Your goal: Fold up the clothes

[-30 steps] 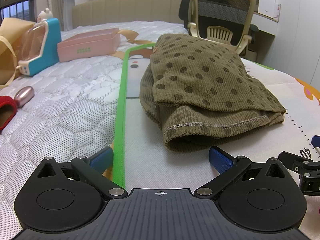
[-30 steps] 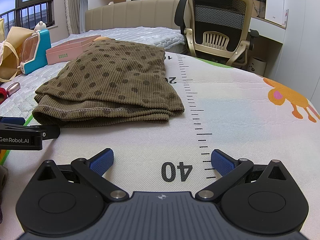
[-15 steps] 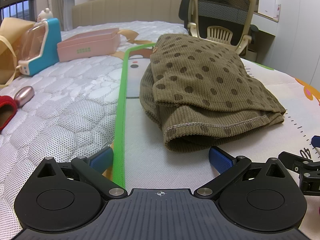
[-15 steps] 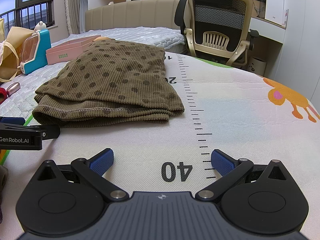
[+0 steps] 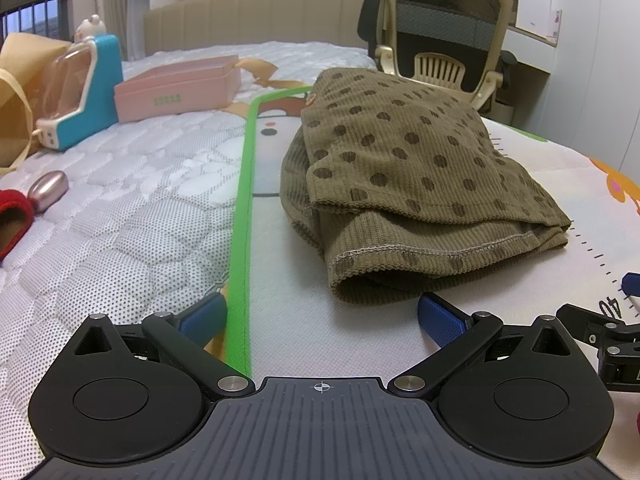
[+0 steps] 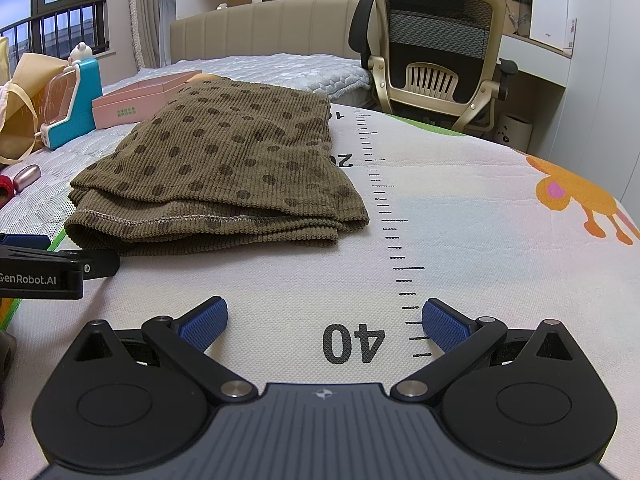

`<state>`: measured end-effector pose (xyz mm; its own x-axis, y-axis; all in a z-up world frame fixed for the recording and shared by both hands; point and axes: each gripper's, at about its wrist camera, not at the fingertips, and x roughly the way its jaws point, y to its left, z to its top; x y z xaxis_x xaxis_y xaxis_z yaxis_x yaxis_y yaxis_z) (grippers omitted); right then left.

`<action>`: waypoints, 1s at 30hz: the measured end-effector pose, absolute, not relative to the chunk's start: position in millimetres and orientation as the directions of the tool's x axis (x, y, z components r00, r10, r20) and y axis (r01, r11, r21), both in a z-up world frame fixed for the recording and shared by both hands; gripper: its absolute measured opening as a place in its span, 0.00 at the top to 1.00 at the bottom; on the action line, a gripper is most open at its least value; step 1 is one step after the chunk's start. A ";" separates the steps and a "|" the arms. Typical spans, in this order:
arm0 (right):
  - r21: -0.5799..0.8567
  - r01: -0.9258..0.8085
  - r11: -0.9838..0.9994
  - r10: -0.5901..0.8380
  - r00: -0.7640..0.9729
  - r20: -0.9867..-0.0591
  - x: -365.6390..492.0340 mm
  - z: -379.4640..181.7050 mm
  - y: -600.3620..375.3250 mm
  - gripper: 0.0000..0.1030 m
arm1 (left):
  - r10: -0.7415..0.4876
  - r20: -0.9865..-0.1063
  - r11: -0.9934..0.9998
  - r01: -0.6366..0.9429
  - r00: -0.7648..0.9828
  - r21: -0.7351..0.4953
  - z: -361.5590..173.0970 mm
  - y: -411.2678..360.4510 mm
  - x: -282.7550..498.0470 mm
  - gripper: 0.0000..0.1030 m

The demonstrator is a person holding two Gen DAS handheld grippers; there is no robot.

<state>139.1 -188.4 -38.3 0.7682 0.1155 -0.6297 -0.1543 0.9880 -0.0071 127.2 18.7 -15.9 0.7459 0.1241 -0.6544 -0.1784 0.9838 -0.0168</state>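
Observation:
An olive-brown garment with dark dots (image 5: 408,168) lies folded in layers on the white play mat (image 5: 360,332), its stitched hem facing me. My left gripper (image 5: 322,316) rests low in front of its near left corner, open, nothing between the blue pads. In the right wrist view the same garment (image 6: 236,164) sits ahead and to the left. My right gripper (image 6: 325,318) is open over the printed "40" on the mat (image 6: 480,216), well short of the cloth. The left gripper's side shows at the left edge of that view.
A pink box (image 5: 176,92), a blue-and-white toy (image 5: 80,92), a paper bag (image 5: 16,92) and a red item (image 5: 12,216) lie on the quilted mattress at left. An office chair (image 6: 436,60) stands beyond the bed. The mat's green border (image 5: 242,208) runs lengthwise.

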 end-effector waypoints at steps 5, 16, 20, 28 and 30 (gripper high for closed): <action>-0.008 -0.153 0.988 0.114 0.768 -0.630 139.2 -38.3 -187.4 0.00 | 0.125 -0.654 0.984 -0.180 0.746 -0.016 -15.6 17.6 127.7 0.00; -0.008 -0.152 0.988 0.113 0.769 -0.630 139.0 -38.4 -187.1 0.00 | 0.124 -0.655 0.984 -0.178 0.746 -0.017 -15.7 19.7 128.2 0.00; -0.008 -0.150 0.989 0.111 0.769 -0.630 139.0 -38.3 -187.3 0.00 | 0.124 -0.655 0.984 -0.178 0.746 -0.017 -15.8 19.6 128.1 0.00; -0.008 -0.148 0.989 0.110 0.769 -0.630 138.9 -38.4 -186.6 0.00 | 0.124 -0.655 0.984 -0.178 0.746 -0.017 -15.9 19.9 128.0 0.00; -0.008 -0.148 0.989 0.109 0.769 -0.630 138.9 -38.4 -186.5 0.00 | 0.124 -0.655 0.984 -0.178 0.746 -0.017 -15.9 20.0 127.9 0.00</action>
